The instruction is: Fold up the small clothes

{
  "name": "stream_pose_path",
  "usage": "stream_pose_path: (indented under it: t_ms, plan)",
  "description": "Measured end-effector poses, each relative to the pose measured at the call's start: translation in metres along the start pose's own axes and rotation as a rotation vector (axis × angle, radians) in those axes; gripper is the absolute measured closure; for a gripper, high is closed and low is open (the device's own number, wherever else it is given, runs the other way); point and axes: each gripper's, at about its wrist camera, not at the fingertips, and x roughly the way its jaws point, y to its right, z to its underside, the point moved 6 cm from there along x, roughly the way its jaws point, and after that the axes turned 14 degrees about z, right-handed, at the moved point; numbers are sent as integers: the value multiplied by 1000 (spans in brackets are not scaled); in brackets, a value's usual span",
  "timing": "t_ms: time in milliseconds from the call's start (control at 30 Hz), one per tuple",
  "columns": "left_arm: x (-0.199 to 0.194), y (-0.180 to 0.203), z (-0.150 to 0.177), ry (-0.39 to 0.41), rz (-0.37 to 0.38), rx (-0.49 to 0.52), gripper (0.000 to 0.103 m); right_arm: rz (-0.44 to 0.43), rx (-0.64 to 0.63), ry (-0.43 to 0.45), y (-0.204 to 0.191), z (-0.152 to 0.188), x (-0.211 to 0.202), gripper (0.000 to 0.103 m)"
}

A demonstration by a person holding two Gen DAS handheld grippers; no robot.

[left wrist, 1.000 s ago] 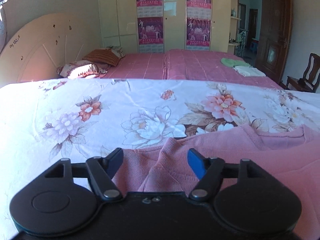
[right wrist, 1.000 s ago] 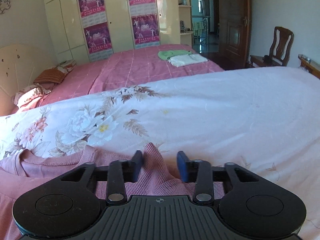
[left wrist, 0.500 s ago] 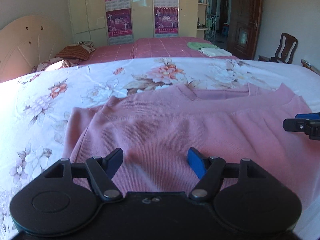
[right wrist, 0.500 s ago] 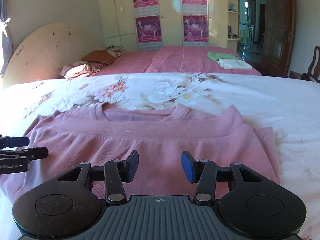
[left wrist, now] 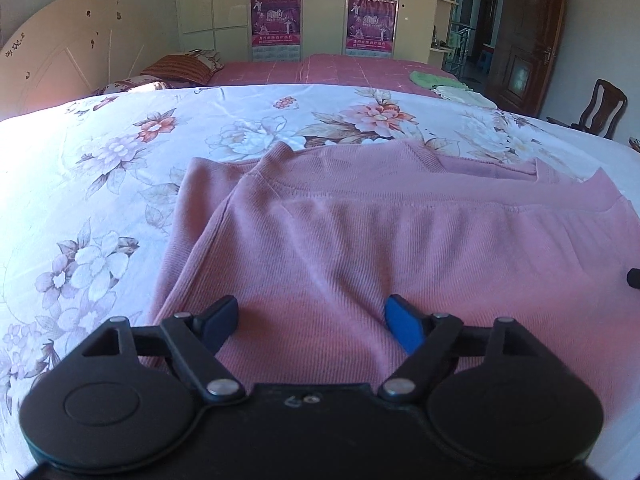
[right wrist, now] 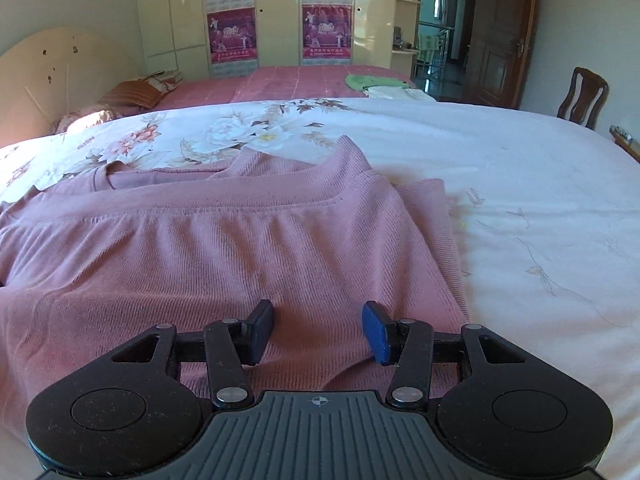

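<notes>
Left wrist: left tongs [left wrist: 312, 320] spread apart over folded pink sweater [left wrist: 400, 240] (floral bedsheet [left wrist: 100, 184] beneath); right tongs [right wrist: 318, 330] likewise apart

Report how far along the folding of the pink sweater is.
Done: the pink sweater lies on the floral bedsheet with its bottom part folded up toward the neckline. In hand: nothing; the left gripper and right gripper are both open, resting low over the near fold edge. Left: the garment is still wide, so the side folds likely remain.
</notes>
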Motion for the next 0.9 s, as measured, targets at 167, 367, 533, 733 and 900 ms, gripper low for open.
stream_pose_path:
  t_ms: [167,367,533,733,900]
  plan:
    - [-23,-6,3,18,-12,-44,33,-33,42,13,1,2,-29,55]
    - [-49,25,9,50,60,11,33,-148,-1,54,-42,9,-72,55]
    - [-40,50,19,30,97,31,32,-223,-67,58,-92,22,-89,55]
    - [-23,41,42,-30,72,27,31,-185,-97,5,-101,44,-71,55]
    - [-31,35,51,-19,67,47,30,-154,-115,10,-80,60,-68,55]
